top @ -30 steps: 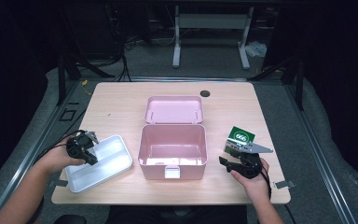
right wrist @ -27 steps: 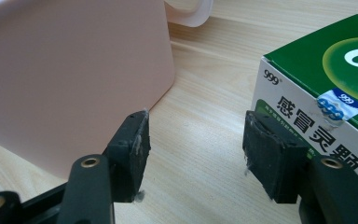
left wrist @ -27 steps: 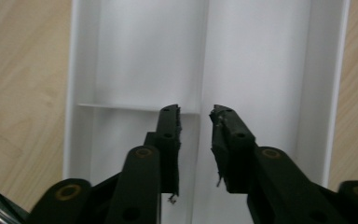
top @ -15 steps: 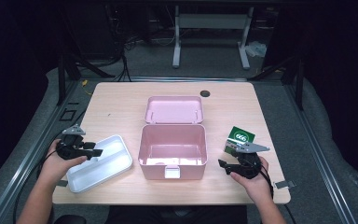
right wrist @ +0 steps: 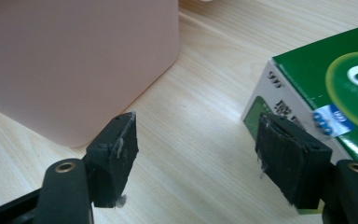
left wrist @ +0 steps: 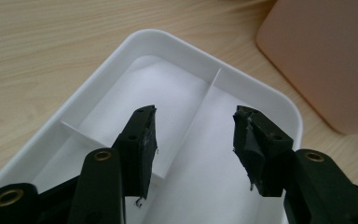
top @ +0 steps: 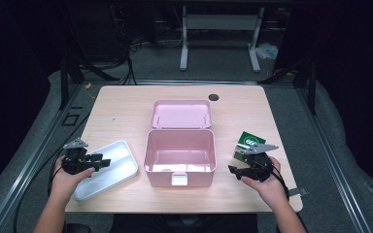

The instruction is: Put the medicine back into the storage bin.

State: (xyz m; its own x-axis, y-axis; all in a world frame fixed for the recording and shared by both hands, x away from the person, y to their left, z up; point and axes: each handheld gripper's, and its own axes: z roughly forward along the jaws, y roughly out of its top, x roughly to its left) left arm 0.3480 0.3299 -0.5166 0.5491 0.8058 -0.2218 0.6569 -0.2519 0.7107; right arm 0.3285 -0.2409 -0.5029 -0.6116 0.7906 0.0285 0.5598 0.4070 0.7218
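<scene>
one pink box (top: 180, 155), one white tray (top: 108, 168), one green carton (top: 249, 143)

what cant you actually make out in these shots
- Green box, high view: the right gripper covers its near part; print too small to read.
- Green box, right gripper view: cut off by the right edge, its label blurred and partly behind a jaw.
- White tray, left gripper view: near end hidden behind the jaws.
- Pink box, high view: its near wall hides the inside floor along it.
</scene>
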